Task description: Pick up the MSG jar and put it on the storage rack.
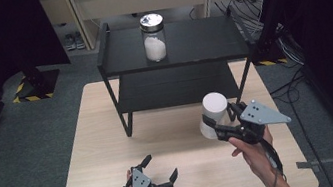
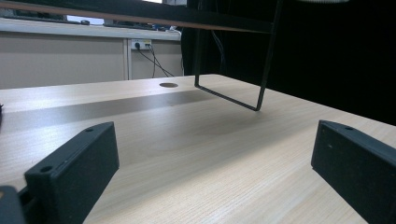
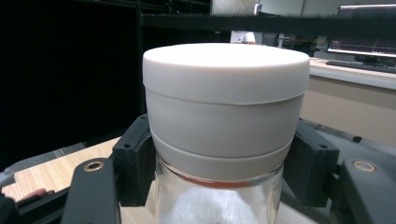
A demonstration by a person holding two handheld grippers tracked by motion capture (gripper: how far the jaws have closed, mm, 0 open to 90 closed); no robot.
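In the high view the right gripper pinches a white-lidded jar above the table, in front of the black shelf. The right gripper view shows the jaws pressing just under the lid and white content inside the glass. The left gripper rests spread near the table's front edge

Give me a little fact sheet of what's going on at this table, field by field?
Held thing: white-lidded jar, glass, white contents, upright
Holder: right gripper, shut on the jar just under its lid, lifted off the table
Other tool: left gripper, jaws open, nothing between them, low over the table
Furniture: black two-tier shelf at the table's far side
On the shelf's top: silver-lidded jar with white contents
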